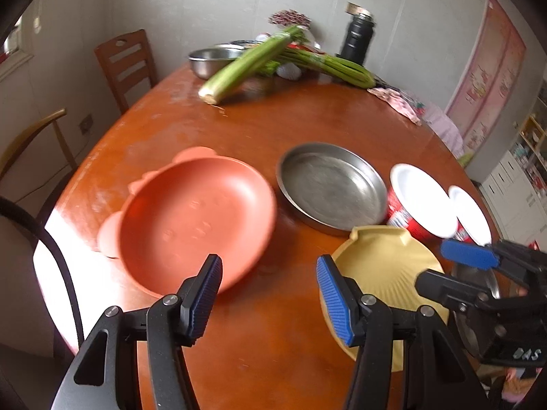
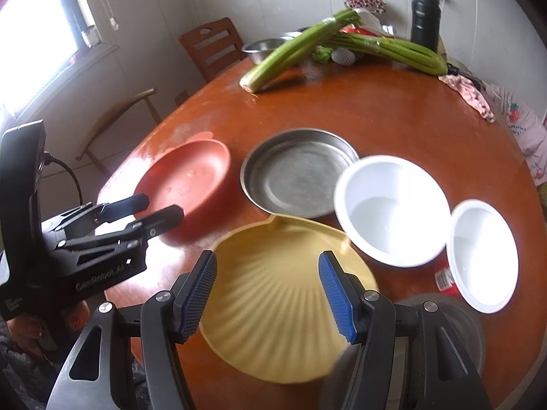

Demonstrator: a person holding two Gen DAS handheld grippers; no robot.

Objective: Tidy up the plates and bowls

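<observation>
An orange plate [image 1: 195,218] [image 2: 188,181], a round steel pan [image 1: 331,186] [image 2: 295,171], a yellow shell-shaped plate [image 1: 386,273] [image 2: 277,304] and two white bowls with red outsides [image 1: 422,201] [image 2: 391,210] [image 2: 482,254] sit on the brown round table [image 1: 273,126]. My left gripper [image 1: 270,294] is open and empty, above the table between the orange and yellow plates; it also shows in the right wrist view [image 2: 164,208]. My right gripper [image 2: 268,294] is open and empty above the yellow plate; it shows at the right of the left wrist view [image 1: 454,266].
Celery stalks [image 1: 259,58] [image 2: 301,46], a steel bowl [image 1: 208,59], a black flask [image 1: 357,36] [image 2: 425,20] and a pink cloth [image 2: 468,95] lie at the table's far side. Wooden chairs [image 1: 124,65] stand at the left. A grey round object [image 2: 444,328] lies under my right gripper.
</observation>
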